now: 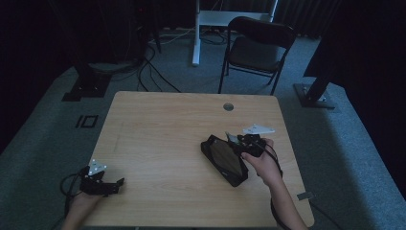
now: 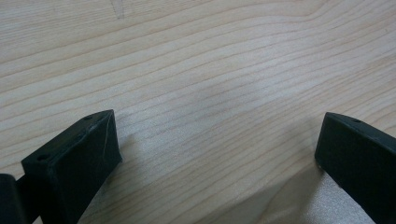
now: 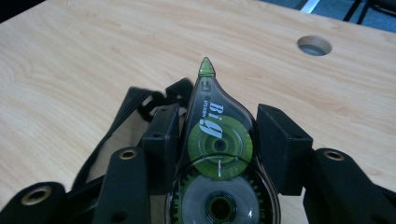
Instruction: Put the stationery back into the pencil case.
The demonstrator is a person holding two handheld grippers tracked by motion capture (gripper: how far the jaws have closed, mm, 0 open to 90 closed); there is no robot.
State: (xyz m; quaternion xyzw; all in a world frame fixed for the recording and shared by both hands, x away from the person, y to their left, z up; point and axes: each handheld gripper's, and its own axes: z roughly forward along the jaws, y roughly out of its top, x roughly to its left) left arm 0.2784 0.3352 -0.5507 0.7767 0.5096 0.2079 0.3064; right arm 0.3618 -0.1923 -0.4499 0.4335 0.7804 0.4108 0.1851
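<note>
A green correction tape dispenser [image 3: 215, 154] is clamped in the right tool [image 3: 217, 135] beside a black pouch [image 1: 224, 159], best kept level above the worktop [image 1: 163, 139]; the left tool [image 2: 217, 154] rests wide, empty.

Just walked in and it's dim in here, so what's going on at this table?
A person works at a wooden table with a gripper in each hand. The right gripper is shut on a green correction tape dispenser, held beside a black pouch lying on the table. The left gripper is open, holding nothing, low over bare wood near the table's front left corner.
</note>
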